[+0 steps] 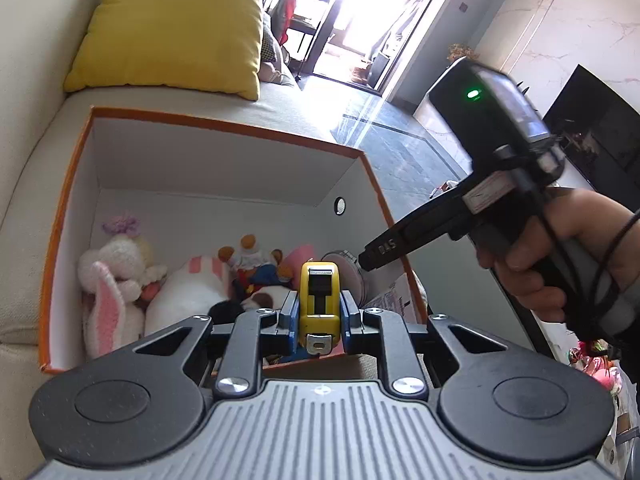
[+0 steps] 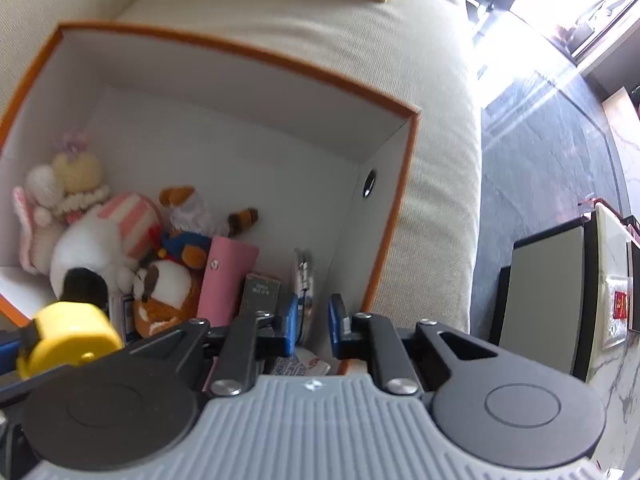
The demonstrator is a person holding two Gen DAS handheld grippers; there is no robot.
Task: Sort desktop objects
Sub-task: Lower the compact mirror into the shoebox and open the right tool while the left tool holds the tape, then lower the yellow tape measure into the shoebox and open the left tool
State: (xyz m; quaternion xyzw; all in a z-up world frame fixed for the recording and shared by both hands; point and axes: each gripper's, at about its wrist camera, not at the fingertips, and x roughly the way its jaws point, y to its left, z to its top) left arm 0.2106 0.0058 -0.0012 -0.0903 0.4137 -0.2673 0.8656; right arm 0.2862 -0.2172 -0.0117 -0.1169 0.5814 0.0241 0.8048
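Note:
My left gripper (image 1: 319,314) is shut on a yellow tape measure (image 1: 319,300), held upright between the blue pads over the near edge of an orange-rimmed white box (image 1: 224,122). The right wrist view shows the same tape measure (image 2: 68,336) at the lower left. My right gripper (image 2: 313,320) points steeply down into the box's right corner. Its pads are nearly together with nothing between them. In the left wrist view the right gripper (image 1: 369,261) reaches in from the right, held by a person's hand (image 1: 560,248).
The box (image 2: 240,46) sits on a cream sofa (image 2: 432,184) and holds several plush toys (image 1: 120,272), a pink case (image 2: 226,276), a dark booklet (image 2: 260,292) and a round metal tin (image 1: 348,268). A yellow cushion (image 1: 172,28) lies behind it. Dark tiled floor (image 2: 540,160) is on the right.

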